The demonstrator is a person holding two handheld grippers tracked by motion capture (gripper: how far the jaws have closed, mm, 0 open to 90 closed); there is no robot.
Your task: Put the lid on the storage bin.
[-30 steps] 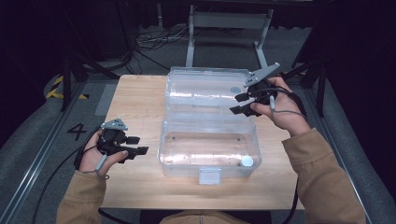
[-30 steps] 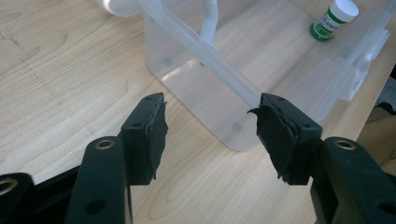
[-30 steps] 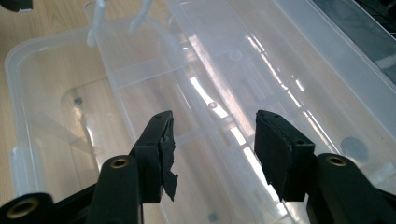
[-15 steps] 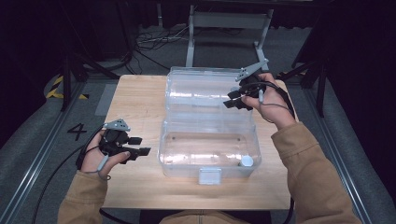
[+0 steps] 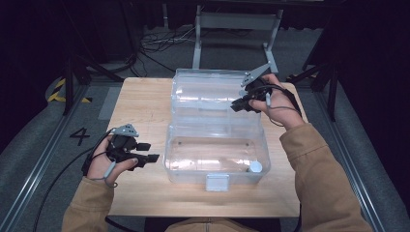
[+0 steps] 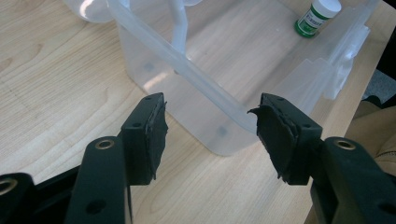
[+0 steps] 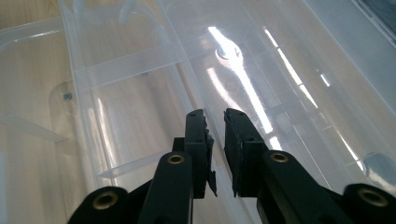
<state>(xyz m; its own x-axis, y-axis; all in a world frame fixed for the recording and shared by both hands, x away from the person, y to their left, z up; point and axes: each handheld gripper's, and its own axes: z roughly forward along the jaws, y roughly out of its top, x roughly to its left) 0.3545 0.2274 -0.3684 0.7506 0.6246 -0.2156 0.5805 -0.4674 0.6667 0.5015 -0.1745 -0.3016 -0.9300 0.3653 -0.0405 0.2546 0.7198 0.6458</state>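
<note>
Resting on the pale wood-grain tabletop (image 5: 145, 104), a clear plastic box (image 5: 215, 154) lies open with its ribbed, glossy lid (image 5: 208, 92) folded back. Over that lid the right claw (image 5: 240, 104) has just been closing, its black jaws nearly together with nothing visible between them. Beside the box's rounded corner, the left claw (image 5: 147, 152) stands wide apart. A small white-capped green bottle (image 6: 318, 16) stands inside.

My wooden table (image 5: 140, 106) carries a clear plastic box (image 5: 215, 154) with its lid (image 5: 208, 92) folded open flat behind it. My left hand (image 5: 104, 162) rests on the tabletop beside the box.
</note>
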